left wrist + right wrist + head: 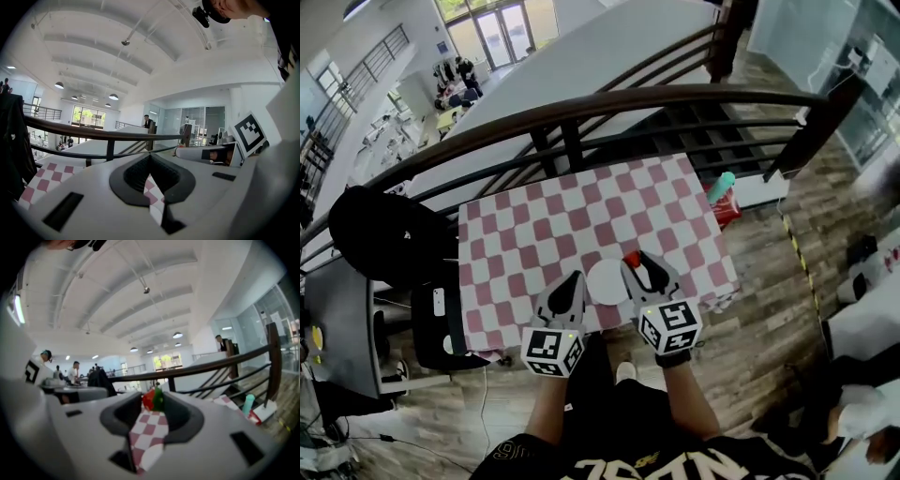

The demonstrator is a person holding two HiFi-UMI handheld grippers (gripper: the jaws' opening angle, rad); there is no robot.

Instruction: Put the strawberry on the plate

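Grasp done, placing not done. My right gripper [637,264] is clamped on the strawberry [632,257]. In the right gripper view the red fruit with its green top [151,399] sits pinched at the jaw tips, with checkered cloth showing below it through the gap.

From the head view the strawberry is at the far-right rim of the white plate [605,283], just beside it or only barely over the edge. I can't tell which, and I can't tell how high it is off the cloth. The plate looks bare, nothing on it.

My left gripper [570,287] is idle at the plate's near-left side. Its own view shows the jaws drawn together at the tips, nothing held, only the checkered tablecloth [151,185] seen through the slit.

My read is about halfway:
- pick is complete
- carry over the plate is nearly there
- left to do is a short shift toward the plate's middle, lower, then release

The table [684,202] is otherwise bare of task items.
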